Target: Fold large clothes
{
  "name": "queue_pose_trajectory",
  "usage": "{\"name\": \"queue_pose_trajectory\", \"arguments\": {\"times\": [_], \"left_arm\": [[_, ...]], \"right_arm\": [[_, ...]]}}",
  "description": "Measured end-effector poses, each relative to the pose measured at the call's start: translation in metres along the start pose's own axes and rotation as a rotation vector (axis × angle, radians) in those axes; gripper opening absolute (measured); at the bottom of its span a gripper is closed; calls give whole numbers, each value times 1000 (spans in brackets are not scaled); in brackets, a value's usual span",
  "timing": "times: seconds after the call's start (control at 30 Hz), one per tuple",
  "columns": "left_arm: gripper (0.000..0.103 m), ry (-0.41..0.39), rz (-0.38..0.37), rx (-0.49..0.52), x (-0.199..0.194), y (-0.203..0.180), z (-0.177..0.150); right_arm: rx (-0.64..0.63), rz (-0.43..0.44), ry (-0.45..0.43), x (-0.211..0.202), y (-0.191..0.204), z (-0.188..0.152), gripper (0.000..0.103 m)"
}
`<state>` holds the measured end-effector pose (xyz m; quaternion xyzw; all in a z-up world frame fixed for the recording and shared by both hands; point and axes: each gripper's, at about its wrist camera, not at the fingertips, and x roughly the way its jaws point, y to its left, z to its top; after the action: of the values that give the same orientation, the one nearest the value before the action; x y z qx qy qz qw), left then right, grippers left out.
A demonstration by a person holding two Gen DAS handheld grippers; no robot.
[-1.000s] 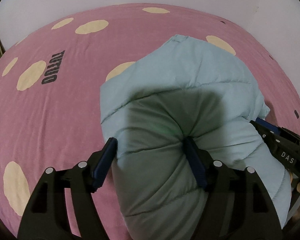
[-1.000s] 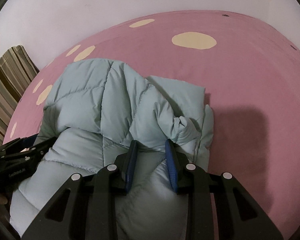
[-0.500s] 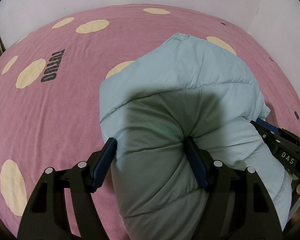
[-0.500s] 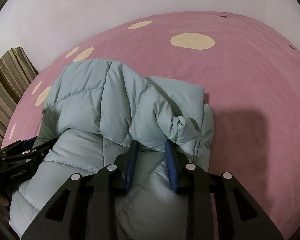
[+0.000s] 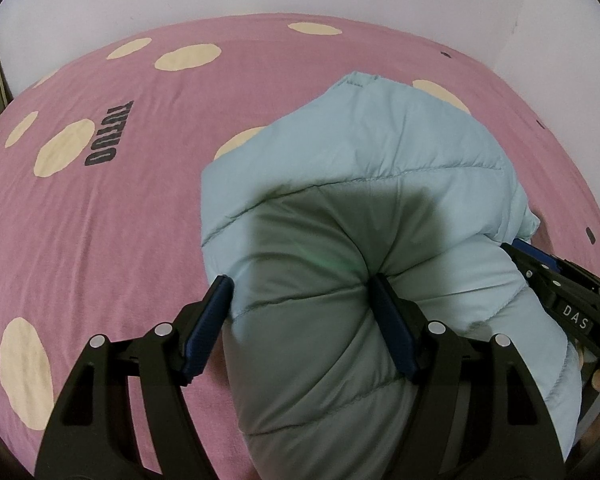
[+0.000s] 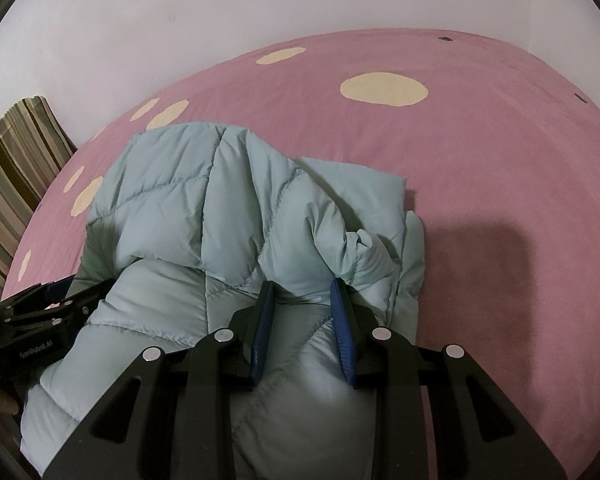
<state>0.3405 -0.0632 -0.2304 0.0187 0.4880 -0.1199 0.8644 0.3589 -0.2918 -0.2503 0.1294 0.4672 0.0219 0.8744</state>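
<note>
Jacket (image 5: 380, 184), pale blue and quilted, is bunched on the pink spotted bed (image 5: 120, 200). A thick padded fold is clamped by the left hand-held gripper (image 5: 302, 300). A narrower fold is pinched by the right hand-held gripper (image 6: 302, 294). Striped cushion (image 6: 16, 160) is seen at the bed's edge.

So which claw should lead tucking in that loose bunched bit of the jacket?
Probably the right claw: the bunched fabric sits just beyond its tips, at the puffer jacket's right edge. The left claw grips thick bulk on the opposite side.
</note>
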Motion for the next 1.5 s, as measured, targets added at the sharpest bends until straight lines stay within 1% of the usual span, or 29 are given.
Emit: {"name": "queue_pose_trajectory", "arguments": {"times": [0.13, 0.17, 0.23, 0.33, 0.4, 0.47, 0.5, 0.57, 0.8, 0.97, 1.13, 1.33, 1.4, 1.5], "left_arm": [[75, -4, 7, 4, -3, 1, 1], [77, -10, 17, 4, -5, 0, 1], [77, -19, 20, 4, -8, 0, 0], [78, -33, 26, 5, -13, 0, 0], [80, -41, 35, 1, -16, 0, -1], [80, -46, 37, -5, -19, 0, -2], [80, -48, 39, -7, -20, 0, -3], [80, -53, 45, -6, -24, -1, -4], [80, -84, 67, -5, -41, -7, -12], [83, -125, 71, -25, -65, -6, -27], [83, -157, 55, -62, -92, -4, -48], [83, -176, 73, -103, -119, 2, -76], [83, -184, 78, -118, -128, 4, -83], [84, -208, 79, -127, -145, 4, -93]], "right_arm": [[5, -4, -9, -2, 1, -1, 30], [7, -4, -12, -4, 1, -2, 32], [9, -6, -19, -7, 2, -3, 35], [0, -22, -34, -14, 4, -3, 44], [3, -33, -46, -19, 3, -3, 56], [14, -52, -59, -24, 2, -4, 64], [19, -61, -61, -26, 1, -6, 66], [41, -81, -55, -28, -5, -8, 66], [80, -99, -70, -46, -17, -18, 66], [91, -123, -81, -66, -16, -33, 66], [80, -143, -94, -90, -8, -51, 66], [68, -149, -130, -121, 3, -71, 67], [61, -148, -147, -132, 8, -77, 71], [44, -142, -166, -144, 17, -84, 72]]}}
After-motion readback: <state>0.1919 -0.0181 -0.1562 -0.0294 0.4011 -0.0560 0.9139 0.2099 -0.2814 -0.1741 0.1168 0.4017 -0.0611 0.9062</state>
